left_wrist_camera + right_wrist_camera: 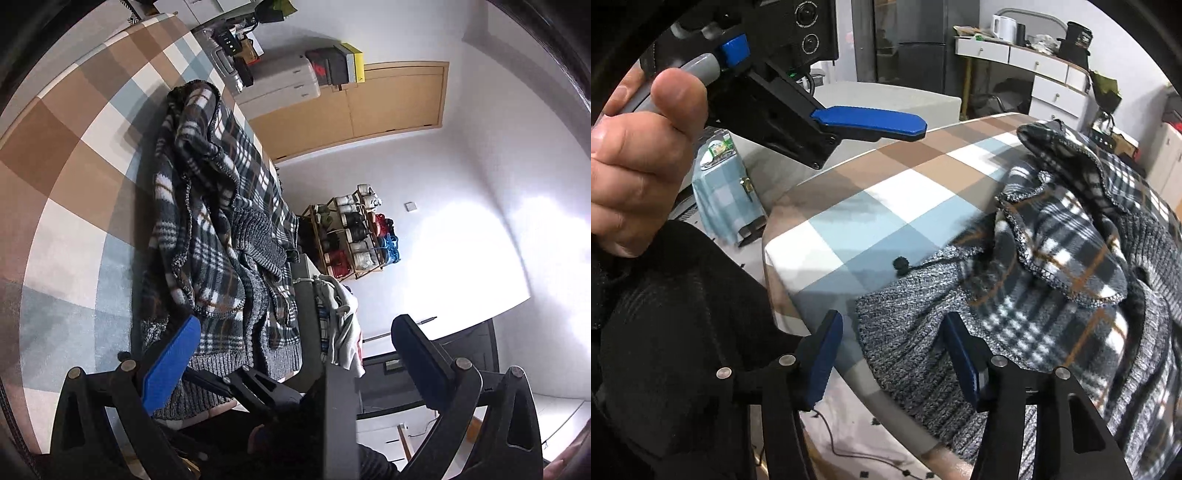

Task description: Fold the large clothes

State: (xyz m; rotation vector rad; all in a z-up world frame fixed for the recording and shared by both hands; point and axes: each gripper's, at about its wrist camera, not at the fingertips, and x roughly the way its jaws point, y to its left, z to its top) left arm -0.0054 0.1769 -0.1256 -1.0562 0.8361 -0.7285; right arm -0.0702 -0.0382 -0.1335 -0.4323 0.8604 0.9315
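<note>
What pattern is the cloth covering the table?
Large brown, white and pale blue checks on the tablecloth; clearest in the right wrist view.

Lighting: bright indoor, cool white. Left wrist view: strong glare washes out the wall (476, 258) at right, detail lost there; soft shadow falls beside the plaid garment (221, 206) onto the checked cover (74, 155). Right wrist view: even light, no glare; the garment's near knit hem slightly blurred, the thumb of the hand (639, 147) at left soft and out of focus. Both views: heavy fisheye bending, straight edges curved, black vignette in the corners.
</note>
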